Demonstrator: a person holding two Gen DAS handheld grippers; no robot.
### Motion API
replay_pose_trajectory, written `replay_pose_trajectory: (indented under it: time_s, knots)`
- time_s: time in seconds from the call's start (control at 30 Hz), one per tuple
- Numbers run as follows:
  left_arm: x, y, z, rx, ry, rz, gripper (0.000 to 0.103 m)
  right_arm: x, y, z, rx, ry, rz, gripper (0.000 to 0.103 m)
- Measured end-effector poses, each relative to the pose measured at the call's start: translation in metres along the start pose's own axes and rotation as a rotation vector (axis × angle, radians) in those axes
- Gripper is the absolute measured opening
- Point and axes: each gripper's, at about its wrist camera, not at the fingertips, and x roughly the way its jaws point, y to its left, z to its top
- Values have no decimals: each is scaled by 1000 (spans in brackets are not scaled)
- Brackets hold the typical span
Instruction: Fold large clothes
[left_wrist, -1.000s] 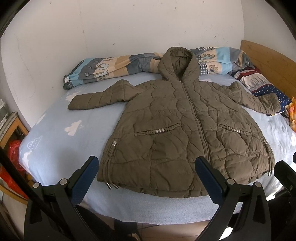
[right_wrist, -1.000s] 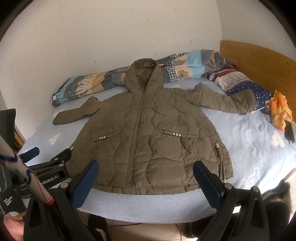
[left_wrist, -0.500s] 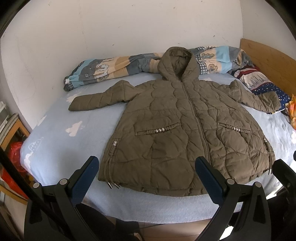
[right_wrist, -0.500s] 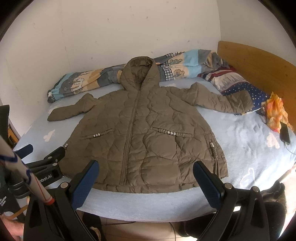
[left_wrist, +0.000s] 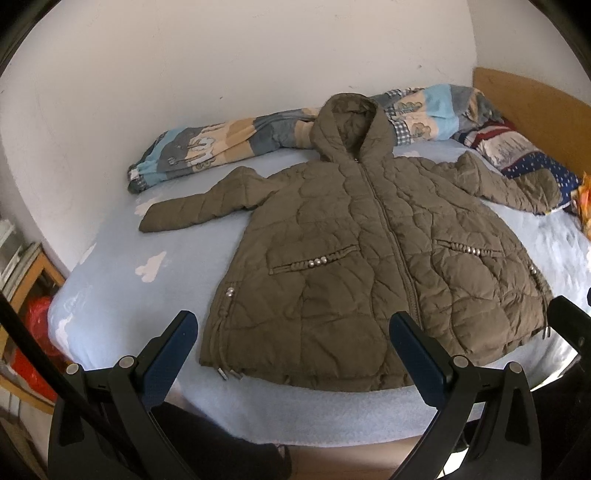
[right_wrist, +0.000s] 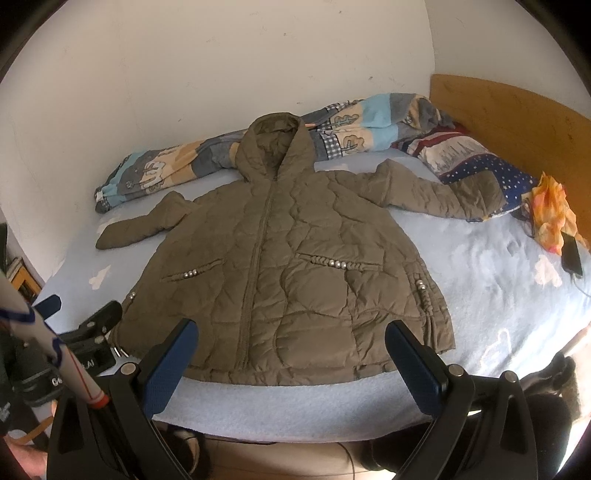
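Ahead of both spread tongs — L, R — jacket flat on bed.

Both handheld grippers hung side by side, level and pointed forward. The left gripper had its blue-padded jaws spread wide and held nothing; the right gripper was likewise parted and empty.
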Motion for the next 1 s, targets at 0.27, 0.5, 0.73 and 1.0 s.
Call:
replay_pose_trajectory:
  time_s: [0.27, 0.5, 0.73, 1.0]
  knots:
    - [31, -5, 20, 5, -3, 4, 103, 31, -25, 8, 64, 49, -22, 103]
    - [74, 0, 62, -32, 4, 8, 103, 55, -59, 40, 116, 36, -65, 103]
    - [140, -9, 124, -35, 32, -23, 103, 86, -97, 106, 175, -23, -110, 103]
    - [238, -20, 151, -35, 102, -3, 103, 152, -147, 166, 154, -18, -168, 103]
